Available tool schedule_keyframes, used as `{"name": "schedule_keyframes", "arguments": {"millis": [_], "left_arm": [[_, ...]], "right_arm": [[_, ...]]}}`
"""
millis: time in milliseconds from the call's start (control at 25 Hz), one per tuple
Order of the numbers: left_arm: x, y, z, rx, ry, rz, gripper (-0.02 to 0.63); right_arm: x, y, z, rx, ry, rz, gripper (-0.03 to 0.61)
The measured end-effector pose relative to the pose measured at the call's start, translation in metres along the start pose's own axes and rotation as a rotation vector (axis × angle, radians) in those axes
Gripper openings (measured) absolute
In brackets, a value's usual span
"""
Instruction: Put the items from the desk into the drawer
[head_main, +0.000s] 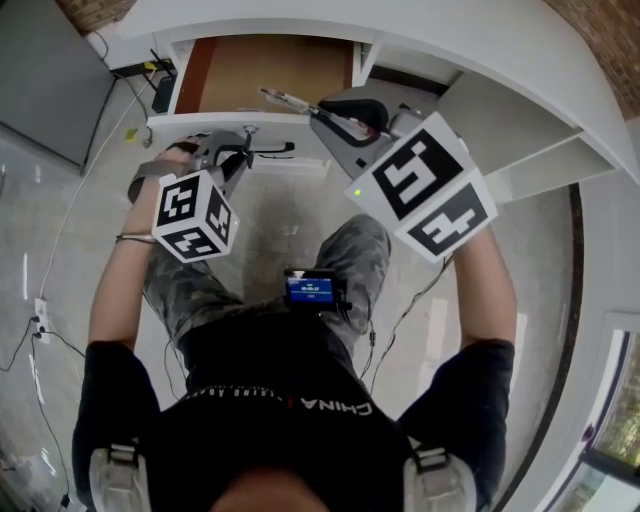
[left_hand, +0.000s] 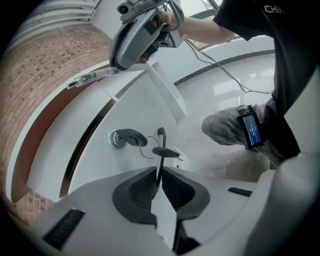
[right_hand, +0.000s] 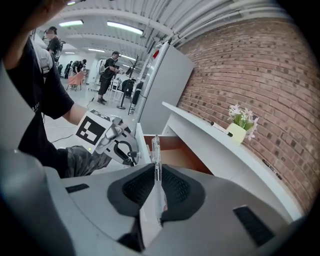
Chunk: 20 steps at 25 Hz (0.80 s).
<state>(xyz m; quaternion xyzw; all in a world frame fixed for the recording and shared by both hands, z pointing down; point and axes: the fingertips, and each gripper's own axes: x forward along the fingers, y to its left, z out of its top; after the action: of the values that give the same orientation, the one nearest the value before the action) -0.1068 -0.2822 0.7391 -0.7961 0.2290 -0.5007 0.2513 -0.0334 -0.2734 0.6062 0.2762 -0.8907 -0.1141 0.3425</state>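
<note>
The drawer (head_main: 262, 70) under the white desk (head_main: 470, 60) stands open, its brown bottom bare. My right gripper (head_main: 325, 108) is over the drawer's front right corner, shut on a clear pen (right_hand: 156, 155) whose tip points out over the drawer (right_hand: 172, 152). The pen (left_hand: 90, 76) also shows in the left gripper view, sticking out of the right gripper's jaws. My left gripper (left_hand: 159, 172) is at the drawer's white front, shut on a dark key (left_hand: 161, 150). This key hangs by a ring from another key in the lock (left_hand: 121, 137).
On the desk top stand a small flower pot (right_hand: 240, 125) and a dark pen (right_hand: 218, 126). More pens (right_hand: 272, 170) lie further along. The brick wall (right_hand: 260, 75) is behind the desk. A grey cabinet (right_hand: 162, 90) stands at the desk's far end; people stand in the room beyond.
</note>
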Motion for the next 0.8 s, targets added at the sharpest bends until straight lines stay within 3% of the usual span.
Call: {"name": "schedule_keyframes", "arguments": {"millis": [440,800], "left_arm": [[0.01,-0.018,-0.013,0.007,0.019,0.096,0.032],[0.02,-0.031,-0.017,0.031,-0.008,0.175,0.032]], "right_arm": [[0.031,-0.004,0.007,-0.08,0.076,0.068,0.052],[0.079,-0.001,-0.004,-0.099,0.174,0.171,0.052]]}}
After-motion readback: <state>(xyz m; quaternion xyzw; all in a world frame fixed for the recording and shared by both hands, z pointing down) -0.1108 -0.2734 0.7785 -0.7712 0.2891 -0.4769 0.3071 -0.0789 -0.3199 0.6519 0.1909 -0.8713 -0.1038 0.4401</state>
